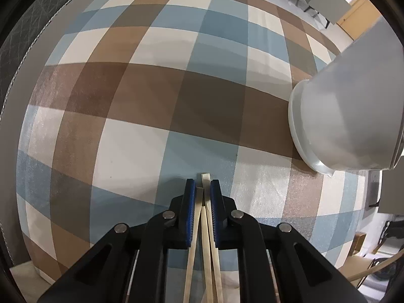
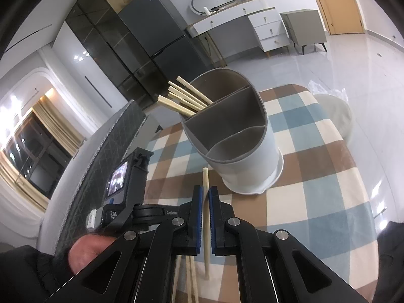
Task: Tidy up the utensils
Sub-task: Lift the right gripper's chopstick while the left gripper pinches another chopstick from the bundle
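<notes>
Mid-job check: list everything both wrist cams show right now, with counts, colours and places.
Utensil holder: one, white, grey-lined compartments, on the table.
Chopsticks in holder: about five, pale wood, far compartment.
Chopsticks in left claw: three, pale wood.
Chopstick in right claw: one, pale wood.
Tablecloth: one, blue, brown and cream checks.
Fridge: one, dark grey, background.
Drawer desk: one, white, background.
Left claw: shut on chopsticks.
Right claw: shut on one chopstick.

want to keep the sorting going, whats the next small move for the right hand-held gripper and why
Probably lift the right hand-held gripper up and forward toward the utensil holder. It is shut on a single chopstick, and the holder stands just ahead on the checked tablecloth, with other chopsticks already in its far compartment, so this one likely joins them.
</notes>
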